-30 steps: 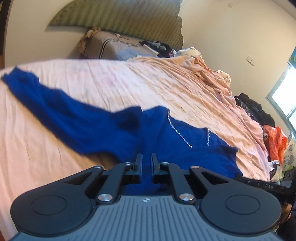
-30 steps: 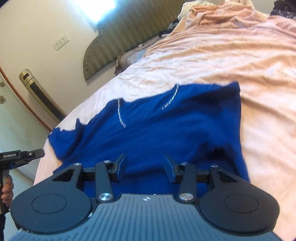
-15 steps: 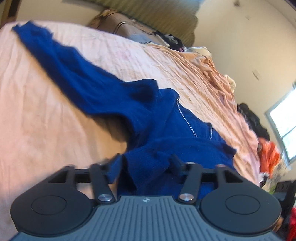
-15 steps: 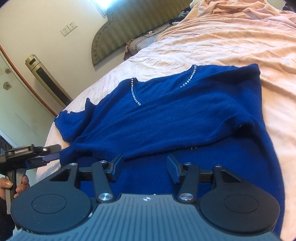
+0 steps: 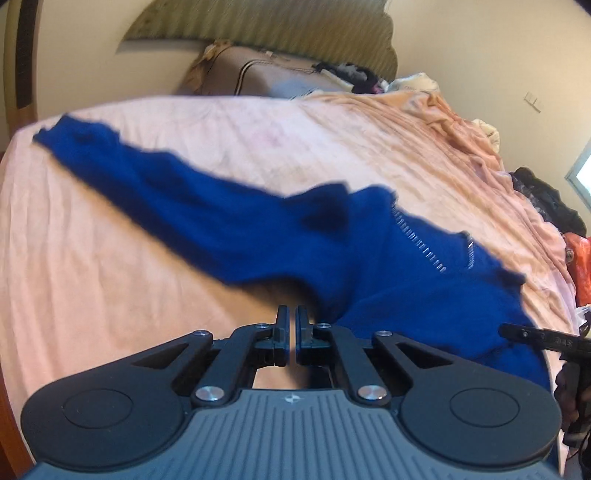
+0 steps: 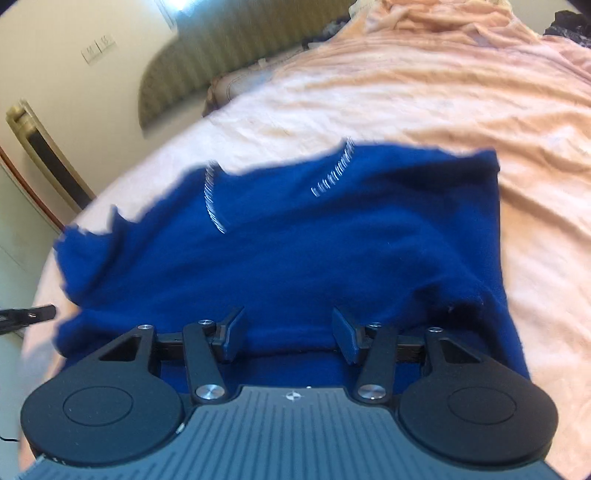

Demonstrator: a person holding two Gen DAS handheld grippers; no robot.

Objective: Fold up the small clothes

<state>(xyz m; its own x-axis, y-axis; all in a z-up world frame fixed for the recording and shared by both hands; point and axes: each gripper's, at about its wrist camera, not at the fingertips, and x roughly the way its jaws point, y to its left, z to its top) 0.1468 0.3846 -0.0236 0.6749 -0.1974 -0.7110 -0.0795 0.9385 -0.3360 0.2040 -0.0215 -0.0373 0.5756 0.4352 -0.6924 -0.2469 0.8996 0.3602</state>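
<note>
A blue sweater (image 5: 388,266) lies spread on a bed (image 5: 92,295) covered with a pale pink sheet, one long sleeve (image 5: 155,195) stretched out toward the bed's left edge and its body toward the near edge, a silver-trimmed neckline (image 6: 214,199) facing the headboard (image 5: 258,22). The left tongs (image 5: 290,321) are pinched nearly together with only a thin slit between the fingers and nothing visibly caught in them; they hover just beside the hem where sleeve meets body, over bare sheet. The right tongs (image 6: 288,332) stand wide apart above the lower body of the sweater, gripping nothing. Both views are blurred by motion, so fine contact with the cloth cannot be told. The risk from here looks plain: the knit is soft and already bunched near the armpit, so a pinch that takes one layer only, or takes sheet along with it, would probably drag a crooked fold or pull the bedding up. The sleeve reaches close to the left edge and could slide off if tugged that way. Open sheet lies beyond the neckline toward the headboard and to the right of the sweater, giving room to fold, while a rumpled peach blanket (image 6: 480,55) crowds the far right side.
</note>
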